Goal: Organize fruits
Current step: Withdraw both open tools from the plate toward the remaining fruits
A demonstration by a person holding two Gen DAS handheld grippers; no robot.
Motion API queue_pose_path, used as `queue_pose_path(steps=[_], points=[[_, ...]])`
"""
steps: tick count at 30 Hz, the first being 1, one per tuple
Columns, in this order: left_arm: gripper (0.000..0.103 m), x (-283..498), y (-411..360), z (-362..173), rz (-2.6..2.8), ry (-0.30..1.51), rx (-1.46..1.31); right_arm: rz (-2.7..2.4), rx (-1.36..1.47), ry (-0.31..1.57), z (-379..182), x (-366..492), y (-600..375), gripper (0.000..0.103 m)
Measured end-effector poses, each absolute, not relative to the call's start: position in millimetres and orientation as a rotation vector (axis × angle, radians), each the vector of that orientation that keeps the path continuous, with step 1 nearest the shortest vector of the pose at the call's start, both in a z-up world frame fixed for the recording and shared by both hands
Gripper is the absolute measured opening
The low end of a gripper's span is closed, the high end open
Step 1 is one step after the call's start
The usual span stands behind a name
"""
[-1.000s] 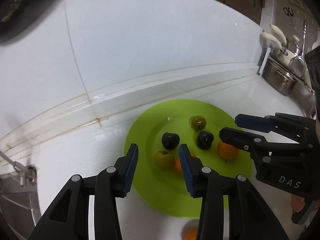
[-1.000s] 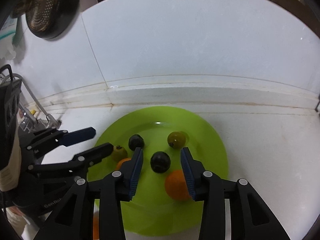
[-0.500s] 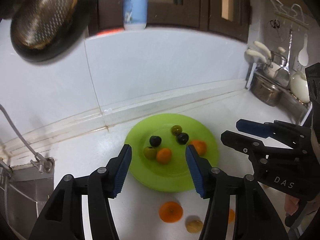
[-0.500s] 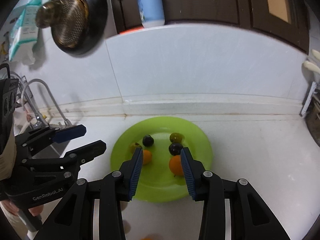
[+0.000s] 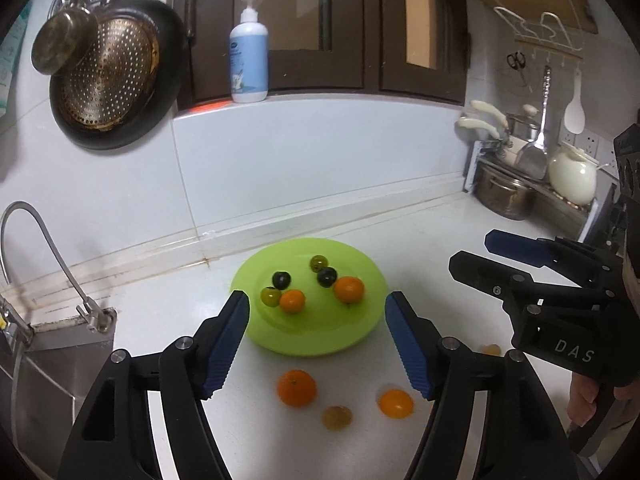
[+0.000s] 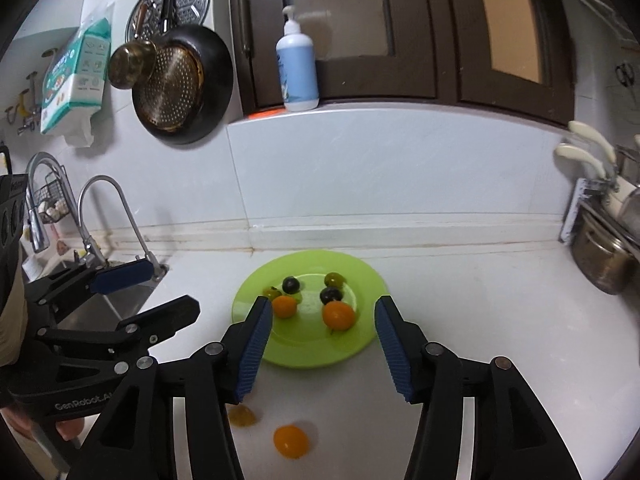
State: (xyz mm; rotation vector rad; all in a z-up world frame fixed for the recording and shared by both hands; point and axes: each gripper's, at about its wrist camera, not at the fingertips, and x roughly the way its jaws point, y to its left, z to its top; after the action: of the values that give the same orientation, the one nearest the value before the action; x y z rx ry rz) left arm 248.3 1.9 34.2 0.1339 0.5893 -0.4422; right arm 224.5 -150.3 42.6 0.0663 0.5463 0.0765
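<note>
A lime-green plate (image 5: 312,338) (image 6: 316,354) on the white counter holds two oranges (image 5: 349,289), two dark plums (image 5: 281,279) and two greenish fruits (image 5: 271,296). Loose on the counter in front of it lie a bigger orange (image 5: 297,388), a small orange (image 5: 395,403) (image 6: 291,441) and a brownish fruit (image 5: 337,418). My left gripper (image 5: 317,298) (image 6: 172,286) hovers back from the plate, its jaws opening with nothing between them. My right gripper (image 6: 323,303) (image 5: 472,247) hangs beside it, jaws also opening and empty.
A sink and curved faucet (image 5: 48,248) lie to the left. A steel pot (image 5: 504,196) and a white kettle (image 5: 572,178) stand at the right. A pan with a strainer (image 5: 108,80) hangs on the wall, and a soap bottle (image 5: 249,60) stands on the ledge.
Both grippers drew back and up from the plate, and their jaws widened. The loose fruits on the counter in front of the plate came into view.
</note>
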Motion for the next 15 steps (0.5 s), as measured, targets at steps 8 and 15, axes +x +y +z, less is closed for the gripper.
queue_pose_path(steps=[8,15], points=[[0.077,218,-10,34,-0.457,0.565,0.137,0.023,0.067,0.519,45,190,-164,0.060],[0.079,200,-20,22,-0.456,0.563,0.137,-0.052,0.062,0.514,34,164,-177,0.064]])
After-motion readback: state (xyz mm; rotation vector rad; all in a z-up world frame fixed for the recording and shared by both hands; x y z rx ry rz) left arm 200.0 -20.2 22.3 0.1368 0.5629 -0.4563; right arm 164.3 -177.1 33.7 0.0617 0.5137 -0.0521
